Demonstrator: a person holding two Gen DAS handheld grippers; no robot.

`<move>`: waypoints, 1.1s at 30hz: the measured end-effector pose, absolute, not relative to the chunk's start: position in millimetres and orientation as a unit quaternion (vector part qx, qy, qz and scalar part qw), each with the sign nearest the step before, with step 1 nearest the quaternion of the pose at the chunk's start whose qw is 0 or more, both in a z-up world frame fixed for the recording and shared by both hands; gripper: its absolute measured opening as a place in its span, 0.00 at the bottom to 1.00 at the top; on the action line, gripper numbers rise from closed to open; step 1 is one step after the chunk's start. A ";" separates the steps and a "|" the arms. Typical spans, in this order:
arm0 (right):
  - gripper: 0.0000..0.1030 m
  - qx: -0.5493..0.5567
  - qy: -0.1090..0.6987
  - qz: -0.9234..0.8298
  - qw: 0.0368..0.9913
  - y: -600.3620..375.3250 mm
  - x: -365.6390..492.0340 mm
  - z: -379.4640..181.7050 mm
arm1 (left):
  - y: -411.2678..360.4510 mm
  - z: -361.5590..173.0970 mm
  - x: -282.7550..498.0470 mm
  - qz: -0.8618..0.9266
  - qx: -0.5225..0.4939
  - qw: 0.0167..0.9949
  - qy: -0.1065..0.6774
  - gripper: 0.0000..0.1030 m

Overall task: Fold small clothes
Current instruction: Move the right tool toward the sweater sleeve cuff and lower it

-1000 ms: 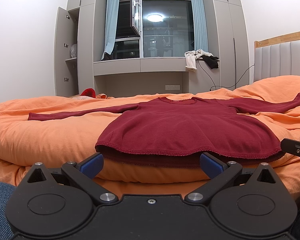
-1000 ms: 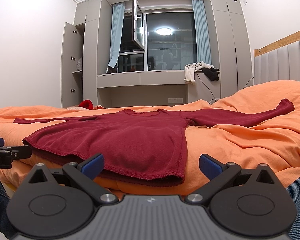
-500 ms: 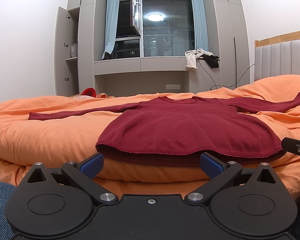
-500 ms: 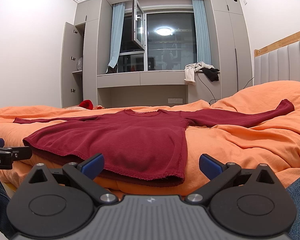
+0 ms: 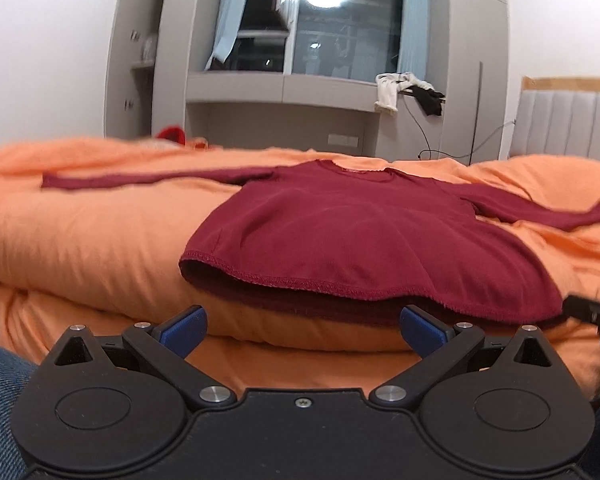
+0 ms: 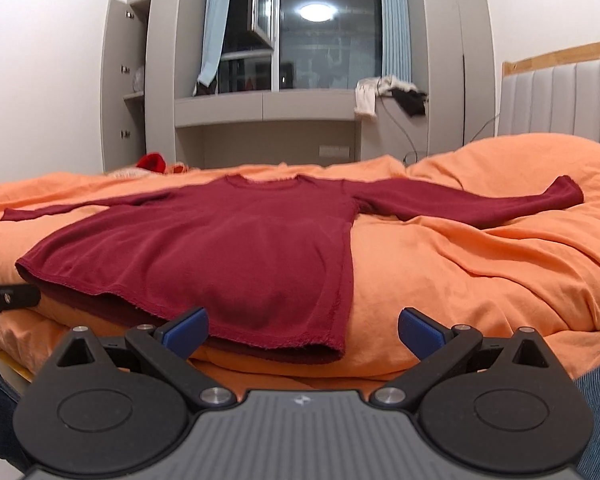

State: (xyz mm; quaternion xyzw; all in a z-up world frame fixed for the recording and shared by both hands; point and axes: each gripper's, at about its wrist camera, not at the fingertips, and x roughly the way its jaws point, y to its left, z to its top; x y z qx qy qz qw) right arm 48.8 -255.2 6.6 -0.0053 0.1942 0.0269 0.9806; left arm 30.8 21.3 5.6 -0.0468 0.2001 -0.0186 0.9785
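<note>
Both grippers hover low at the near edge of the bed, each spread wide with nothing between its blue-tipped fingers. From the left gripper [image 5: 302, 326], the dark red long-sleeved top [image 5: 364, 240] lies just ahead, its hem hanging slightly over the rolled edge of the orange duvet [image 5: 92, 240] and sitting directly beyond the finger gap. From the right gripper [image 6: 302, 326], the top [image 6: 228, 248] sits ahead and to the left, with its near right hem corner just beyond the left finger; bare duvet [image 6: 480, 280] fills the view past the right finger.

The top is spread flat, front up, neckline away from the grippers, and both sleeves are stretched out sideways. Its fabric looks like a fine, soft knit (the hem shows a stitched, slightly wavy edge). The duvet is plump and matte, with loose creases on the right side. A padded grey headboard [image 6: 560, 100] with vertical channels and a wooden top rail stands at the right.
</note>
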 end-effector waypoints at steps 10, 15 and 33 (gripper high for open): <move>1.00 -0.012 0.180 0.027 0.983 -281.1 86.0 38.5 | 25.3 37.2 89.5 -0.010 -0.068 0.974 0.217 0.99; 1.00 -0.006 0.184 0.018 0.983 -295.6 111.7 48.0 | 15.0 55.1 127.1 0.000 -0.056 0.972 0.228 0.99; 1.00 -0.001 0.217 -0.014 0.976 -353.7 220.5 62.1 | -49.5 59.0 266.3 -0.020 0.037 0.963 0.265 1.00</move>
